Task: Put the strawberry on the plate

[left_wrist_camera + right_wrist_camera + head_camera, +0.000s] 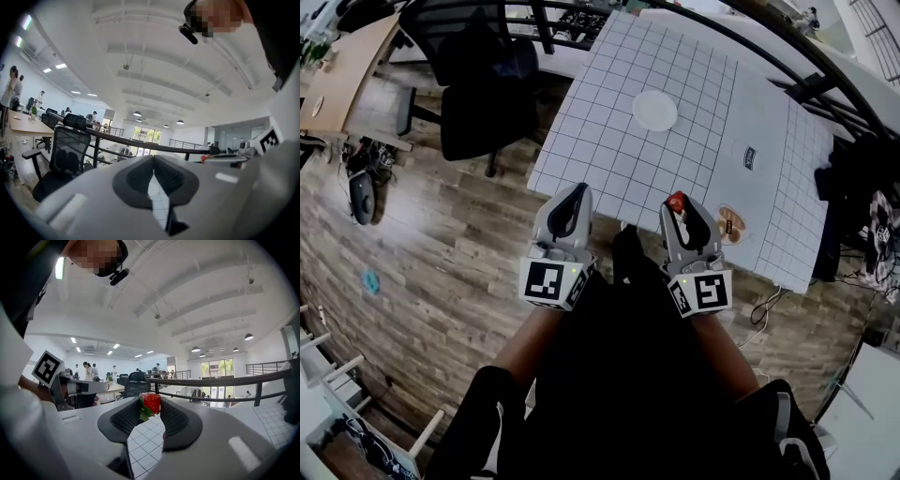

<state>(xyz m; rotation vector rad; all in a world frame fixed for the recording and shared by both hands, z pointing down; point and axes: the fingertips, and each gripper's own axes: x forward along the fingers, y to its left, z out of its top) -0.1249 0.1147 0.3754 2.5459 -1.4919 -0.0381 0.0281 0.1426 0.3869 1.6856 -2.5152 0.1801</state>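
A red strawberry (pixel 151 403) with green leaves sits pinched at the tips of my right gripper (pixel 151 405), which is shut on it. From the head view the strawberry (pixel 676 202) shows at the tip of that right gripper (pixel 677 204), just over the near edge of the white gridded table (pixel 609 159). The white round plate (pixel 654 110) lies farther back on the table, well beyond both grippers. My left gripper (pixel 578 192) hovers at the table's near edge, its jaws together with nothing between them; in its own view the left gripper (pixel 153 172) points level across the table.
A black office chair (pixel 478 84) stands left of the table. A small brown-patterned round thing (pixel 730 224) lies on the table right of the right gripper. A black railing (pixel 787 66) runs behind the table. The wooden floor (pixel 422 253) spreads to the left.
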